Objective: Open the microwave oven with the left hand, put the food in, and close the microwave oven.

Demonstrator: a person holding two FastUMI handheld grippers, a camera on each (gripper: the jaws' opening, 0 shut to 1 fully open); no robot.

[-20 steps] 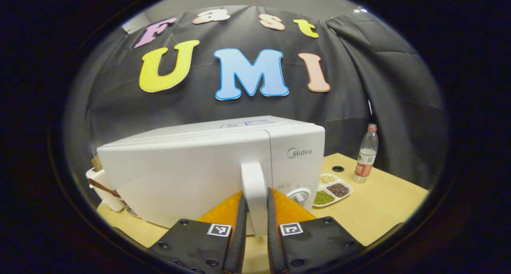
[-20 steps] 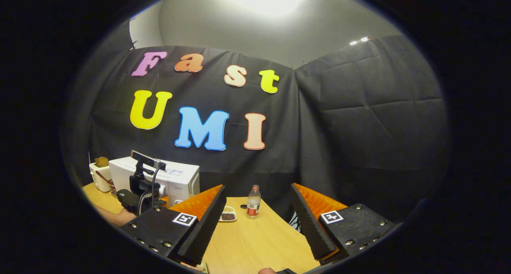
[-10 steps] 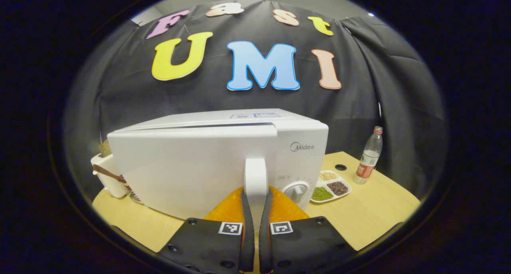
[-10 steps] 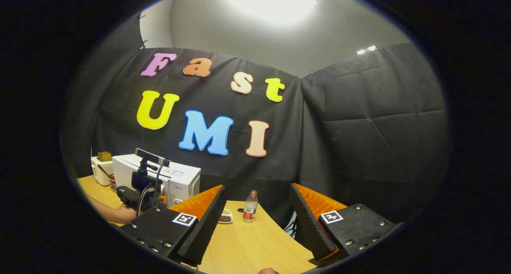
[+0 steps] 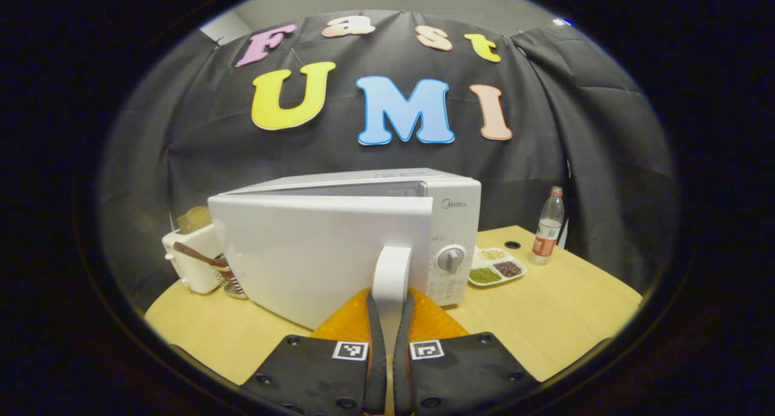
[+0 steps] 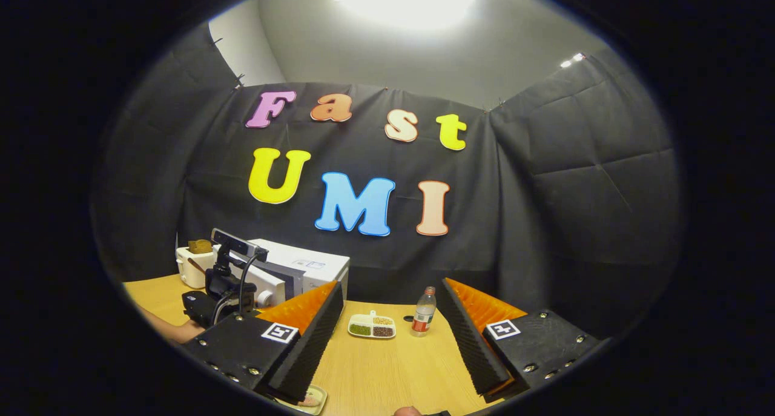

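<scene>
The white microwave [image 5: 454, 213] stands on the wooden table with its door [image 5: 315, 252] swung partly out from the body. My left gripper [image 5: 388, 319] is shut on the door's upright white handle [image 5: 391, 269], one finger on each side. In the right gripper view the microwave [image 6: 315, 267] sits at the left, with the left gripper [image 6: 221, 292] and a person's forearm in front of it. My right gripper [image 6: 387, 337] hangs open over the table with nothing between its fingers. The rim of a small plate [image 6: 307, 399] with something on it peeks in at the bottom edge.
A divided dish of beans [image 5: 496, 267] and a plastic bottle [image 5: 545, 225] stand right of the microwave. A white toaster [image 5: 191, 264] with bread sits to its left. The dish [image 6: 370, 325] and bottle [image 6: 424, 311] lie ahead of the right gripper on the table [image 6: 393, 367].
The left gripper closed onto the handle and has pulled the door farther out from the microwave body. The right gripper stays open; its view has shifted, bringing the bean dish into fuller sight.
</scene>
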